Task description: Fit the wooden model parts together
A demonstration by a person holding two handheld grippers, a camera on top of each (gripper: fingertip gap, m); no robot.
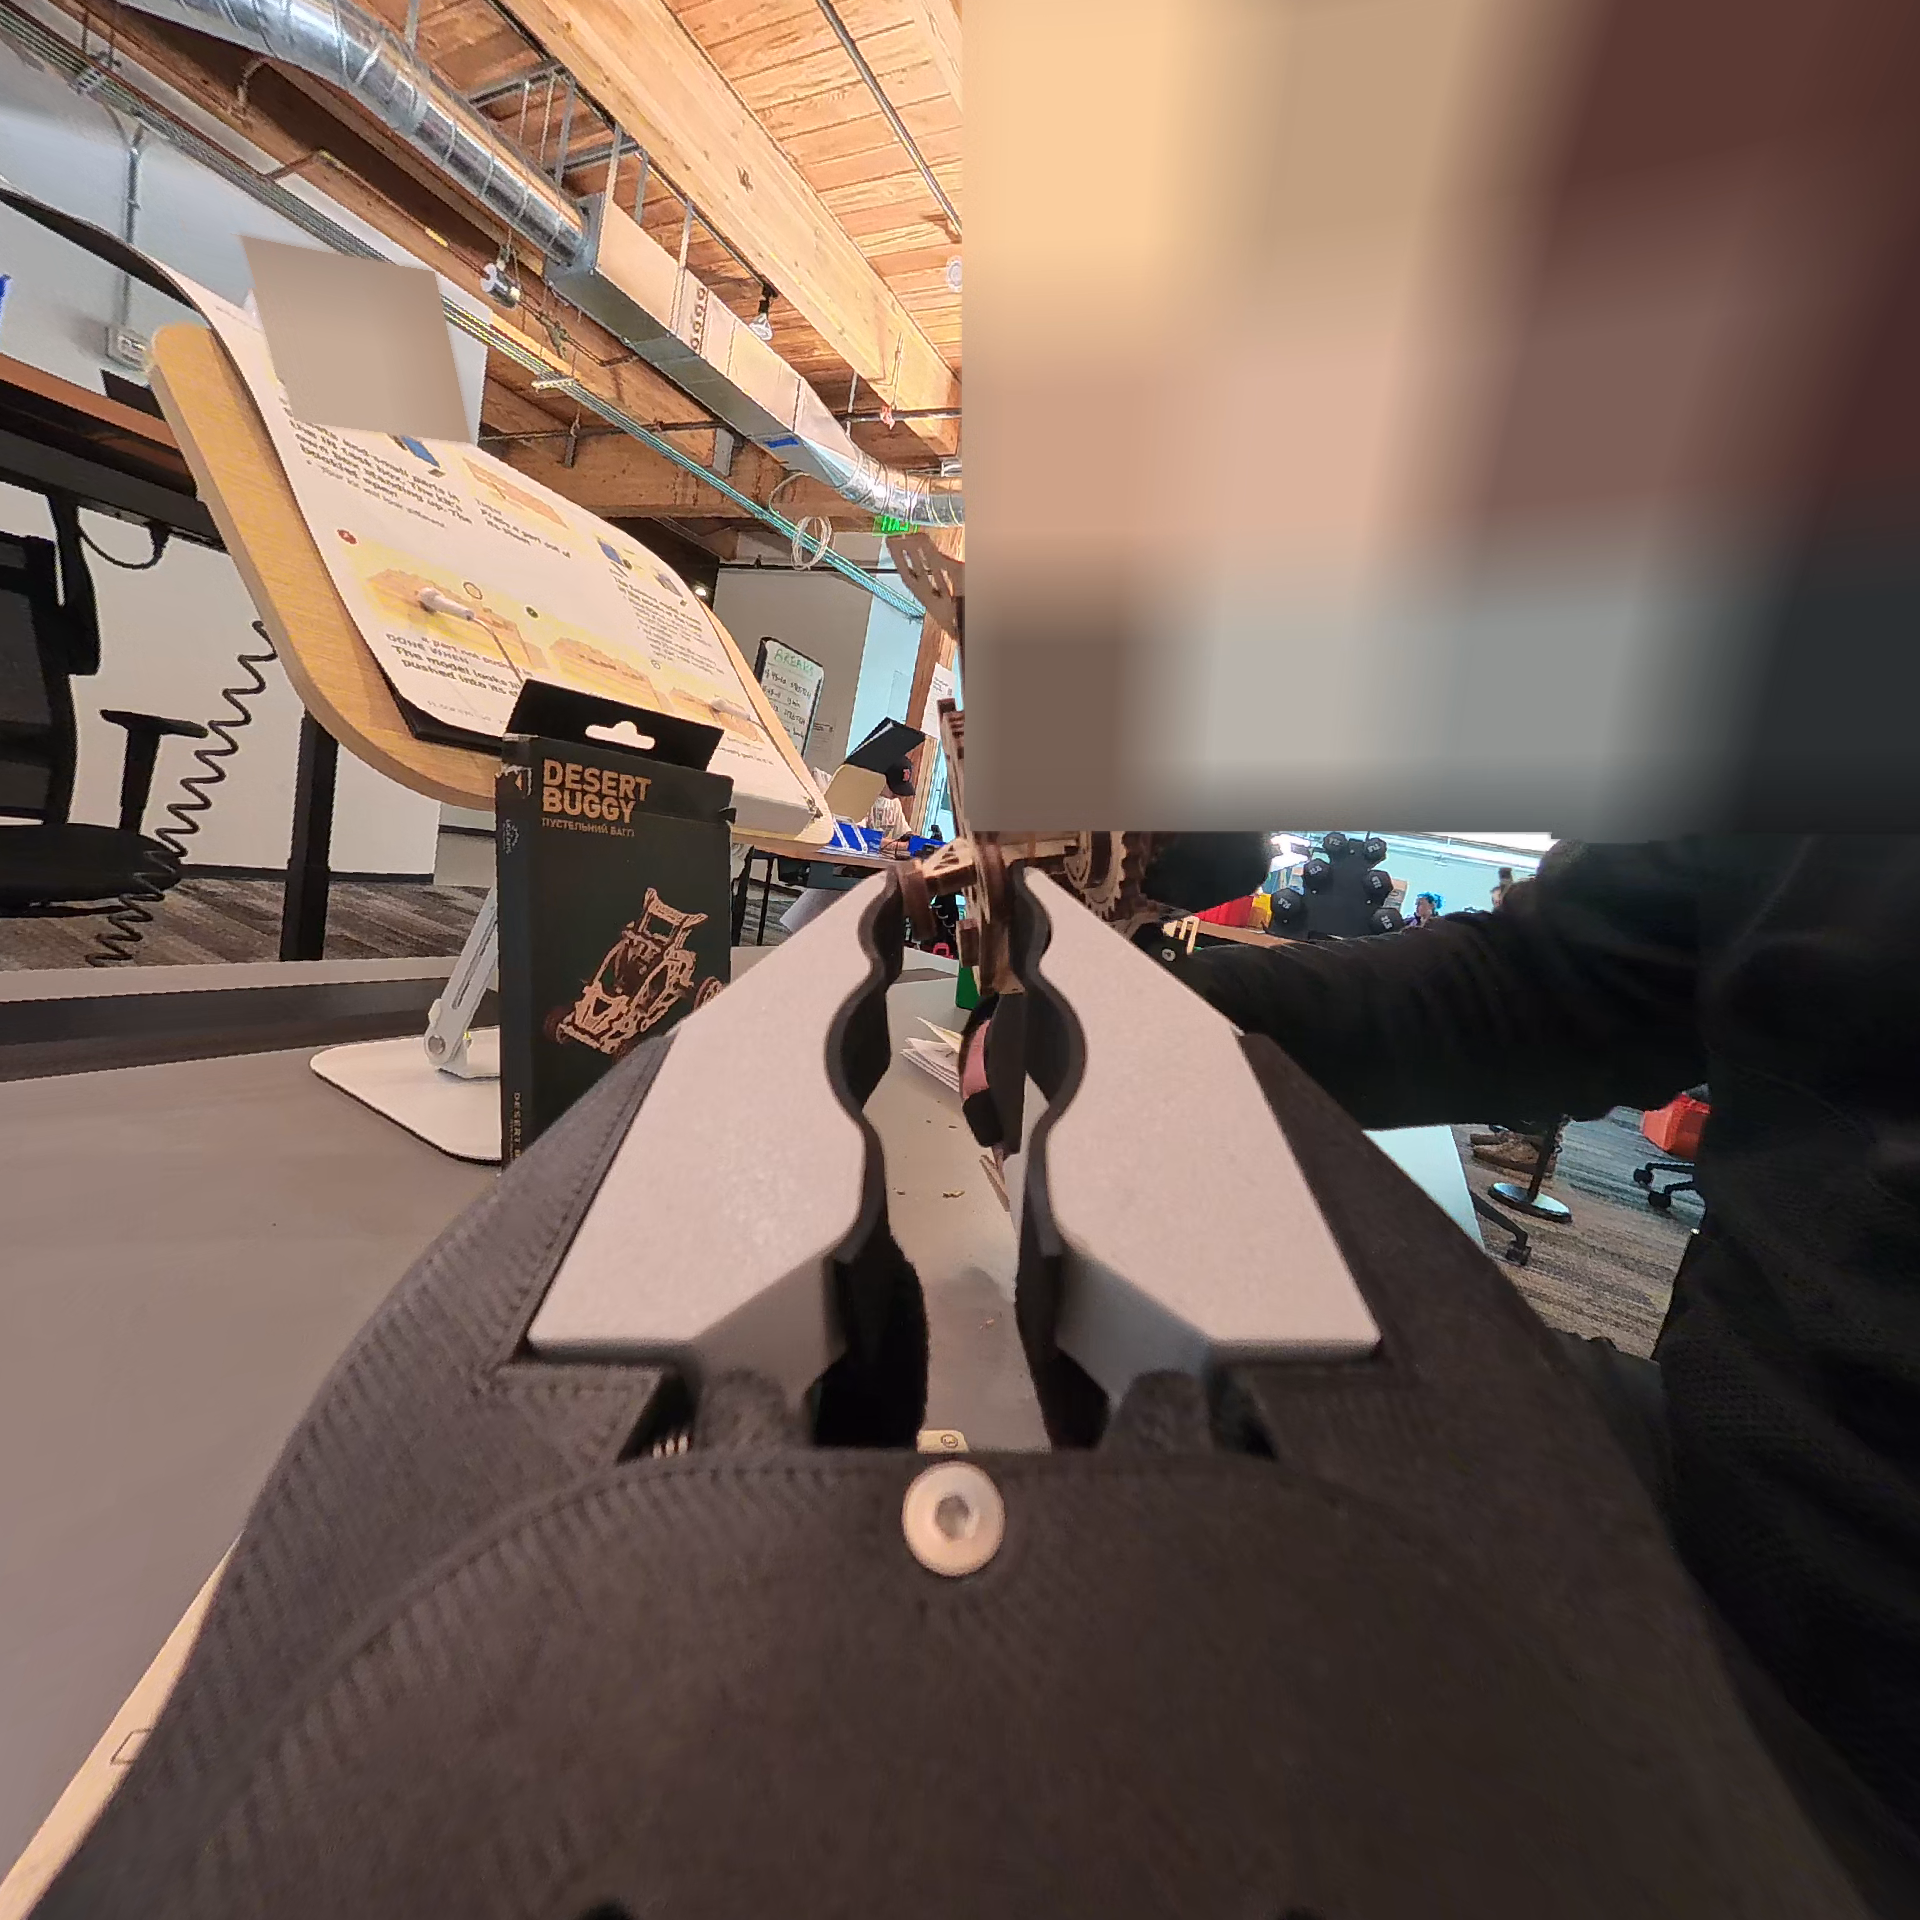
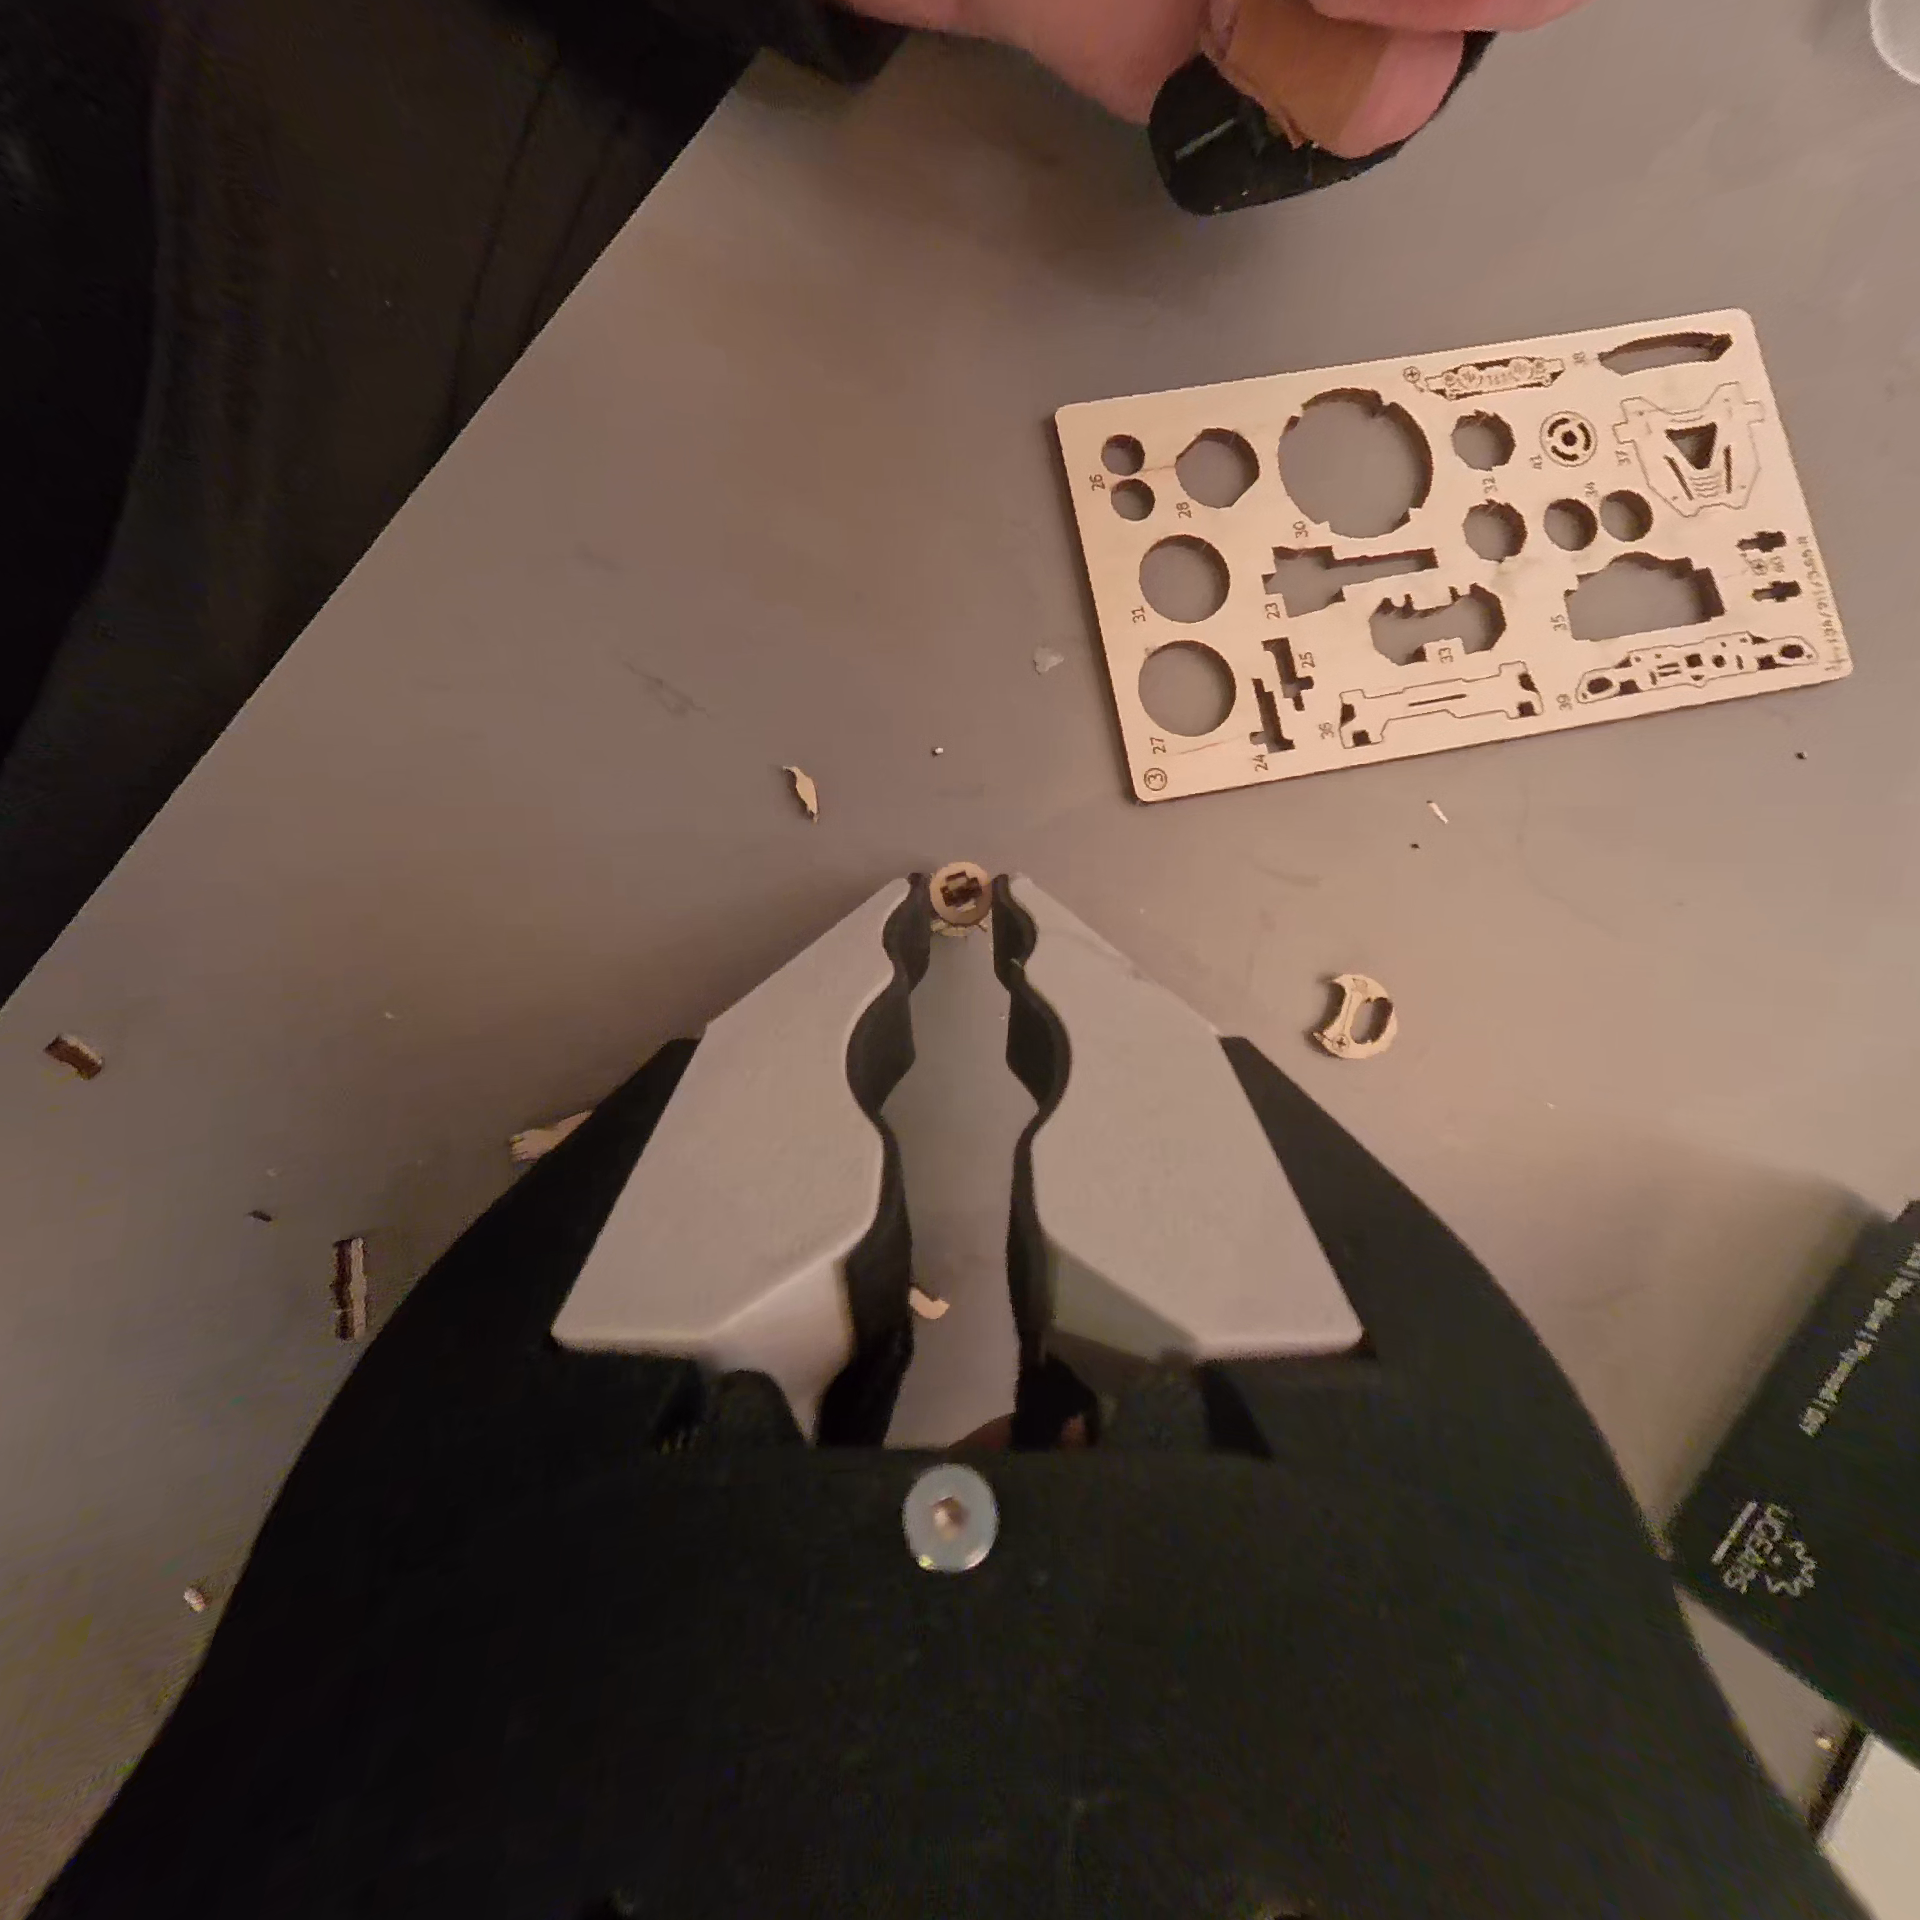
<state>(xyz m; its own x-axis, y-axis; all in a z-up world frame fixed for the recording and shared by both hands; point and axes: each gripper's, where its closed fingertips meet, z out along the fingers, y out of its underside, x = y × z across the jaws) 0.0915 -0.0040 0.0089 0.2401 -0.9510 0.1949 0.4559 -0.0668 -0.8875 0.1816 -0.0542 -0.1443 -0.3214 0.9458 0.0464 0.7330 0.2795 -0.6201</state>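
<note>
**Both grippers clamped on wooden parts**

Left gripper [image 1: 961, 883]: narrowed onto the partly built wooden model [image 1: 982, 894], pinched at the fingertips and held up above the grey table [image 1: 208, 1247]. Off to its left, a dark kit box [image 1: 613, 935] standing before a tilted instruction stand [image 1: 312, 623].

Right gripper [image 2: 958, 899]: nearly closed around a small round wooden piece [image 2: 958, 894], nipped at the tips, low over the table. Ahead and to its right, a punched-out wooden parts sheet [image 2: 1455, 561] lying flat; nearer on the right, a loose curved piece [image 2: 1356, 1016]. Wood scraps scattered to the left.

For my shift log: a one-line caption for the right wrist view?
Right gripper pinches a small round part above the grey table, near the punched-out sheet.
</note>
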